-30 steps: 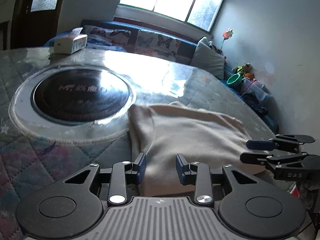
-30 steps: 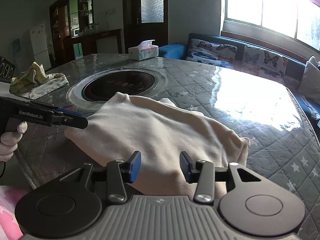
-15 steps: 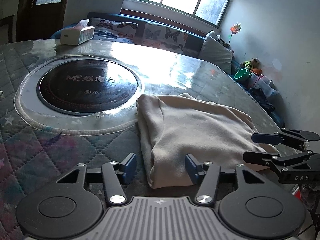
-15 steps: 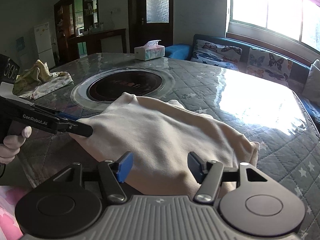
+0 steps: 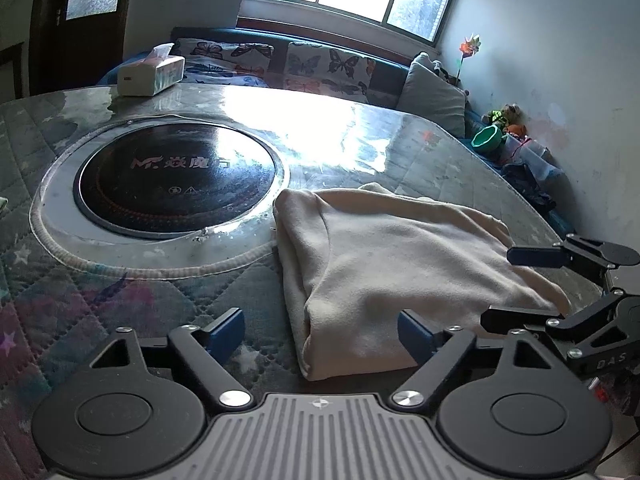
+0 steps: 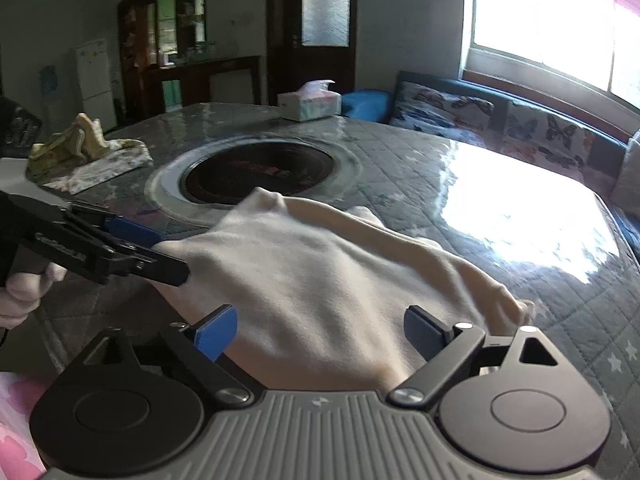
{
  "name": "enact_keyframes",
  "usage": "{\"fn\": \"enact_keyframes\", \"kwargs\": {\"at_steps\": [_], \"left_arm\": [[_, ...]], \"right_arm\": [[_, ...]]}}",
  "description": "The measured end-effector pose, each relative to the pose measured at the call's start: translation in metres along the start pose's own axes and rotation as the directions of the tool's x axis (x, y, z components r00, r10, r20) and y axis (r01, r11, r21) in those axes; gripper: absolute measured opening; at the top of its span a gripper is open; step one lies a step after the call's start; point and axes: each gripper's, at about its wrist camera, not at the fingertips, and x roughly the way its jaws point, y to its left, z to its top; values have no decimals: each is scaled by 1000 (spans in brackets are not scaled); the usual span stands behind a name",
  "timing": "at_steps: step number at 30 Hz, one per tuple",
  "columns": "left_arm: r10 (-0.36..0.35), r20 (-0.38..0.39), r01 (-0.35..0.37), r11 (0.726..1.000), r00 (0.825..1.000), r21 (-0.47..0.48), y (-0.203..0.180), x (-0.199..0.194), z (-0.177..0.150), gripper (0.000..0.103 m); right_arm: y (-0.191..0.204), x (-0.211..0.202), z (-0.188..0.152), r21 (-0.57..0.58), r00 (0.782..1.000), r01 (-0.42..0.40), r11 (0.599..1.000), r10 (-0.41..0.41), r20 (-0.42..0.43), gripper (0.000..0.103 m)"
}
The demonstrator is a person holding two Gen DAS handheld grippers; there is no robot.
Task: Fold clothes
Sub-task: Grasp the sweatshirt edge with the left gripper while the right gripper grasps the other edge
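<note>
Moved: both grippers' jaws wider than a second ago.
Left gripper (image 5: 322,330): opening, holding nothing.
Right gripper (image 6: 320,332): opening, holding nothing.
Garments: one beige folded cloth (image 5: 400,264).

Left wrist view: low over near table edge, angled down, facing far window and butterfly-print sofa (image 5: 320,64). Right wrist view: same low height, further right, facing left-far toward dark wooden door (image 6: 312,32). Both close on folded cream fleece garment (image 5: 400,264); shared also: round black induction hob (image 6: 256,176), white tissue box (image 5: 150,74).
</note>
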Motion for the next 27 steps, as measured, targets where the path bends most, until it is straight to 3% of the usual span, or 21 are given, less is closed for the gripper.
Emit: {"fn": "enact_keyframes", "kwargs": {"at_steps": [6,14,17,21,27], "left_arm": [[17,6,-17,1000,1000,-25,10,-4,3,90],[45,29,-40,989,999,-146,38,-7,15,84],[36,32,-29,980,999,-198,46,-8,18,76],[9,29,-1,963,1000,-269,54,-6,20,67],[-61,24,65,929,998,-363,62,-4,23,66]], "right_arm": [[15,3,7,-81,999,-43,996,43,-1,95],[64,17,19,-270,992,-128,954,118,-52,77],[82,22,20,-335,988,-151,930,139,-61,64],[101,33,23,-394,985,-172,903,152,-81,56],[124,49,20,-477,989,-138,868,99,-107,38]]}}
